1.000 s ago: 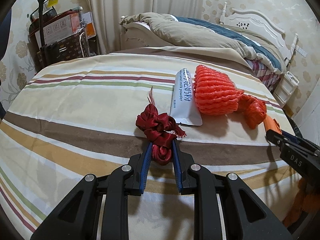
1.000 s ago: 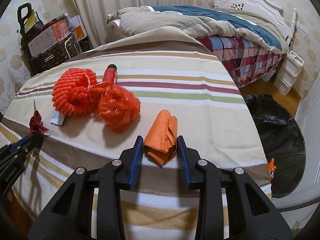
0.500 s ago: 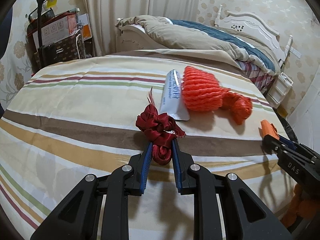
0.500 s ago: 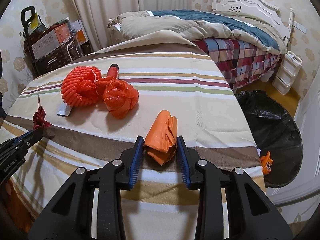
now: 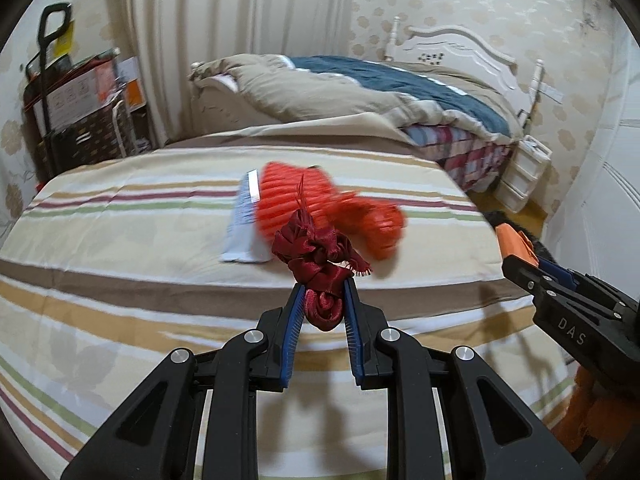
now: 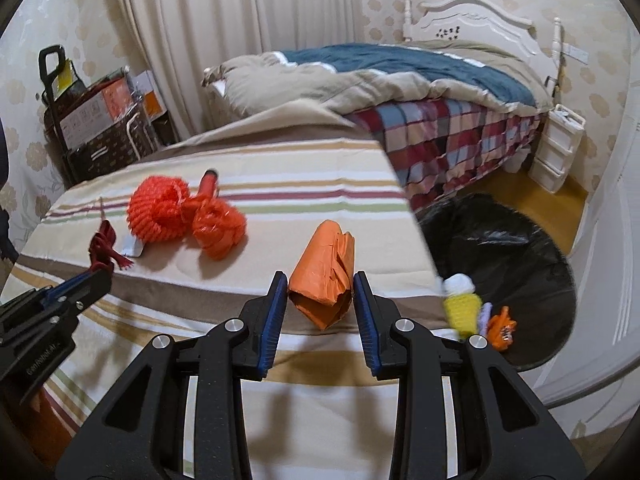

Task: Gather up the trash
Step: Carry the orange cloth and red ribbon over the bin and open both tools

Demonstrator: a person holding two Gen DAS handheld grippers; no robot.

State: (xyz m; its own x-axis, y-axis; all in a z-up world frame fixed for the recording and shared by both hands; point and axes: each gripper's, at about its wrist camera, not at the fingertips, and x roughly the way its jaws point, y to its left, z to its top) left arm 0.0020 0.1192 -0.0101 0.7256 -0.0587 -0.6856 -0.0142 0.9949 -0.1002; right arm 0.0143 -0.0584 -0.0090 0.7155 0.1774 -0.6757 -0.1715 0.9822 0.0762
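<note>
My left gripper [image 5: 320,300] is shut on a dark red ribbon bundle [image 5: 318,256] and holds it above the striped tablecloth [image 5: 120,240]. My right gripper [image 6: 321,296] is shut on a crumpled orange paper bag [image 6: 324,272], also lifted off the table. Orange foam netting [image 5: 296,204] and a white powder sachet [image 5: 242,220] lie on the table beyond. A black trash bag [image 6: 504,248] stands open on the floor to the right, with yellow, white and orange pieces [image 6: 464,304] at its near rim.
A bed [image 6: 400,80] with a blue and tan quilt stands behind the table. A cart with boxes [image 5: 80,108] is at the back left. White plastic drawers [image 6: 556,148] stand by the bed. The table's right edge [image 6: 416,224] borders the trash bag.
Both grippers have risen and swung right with their loads lifted off the table. The trash bag has come further into the right wrist view.
</note>
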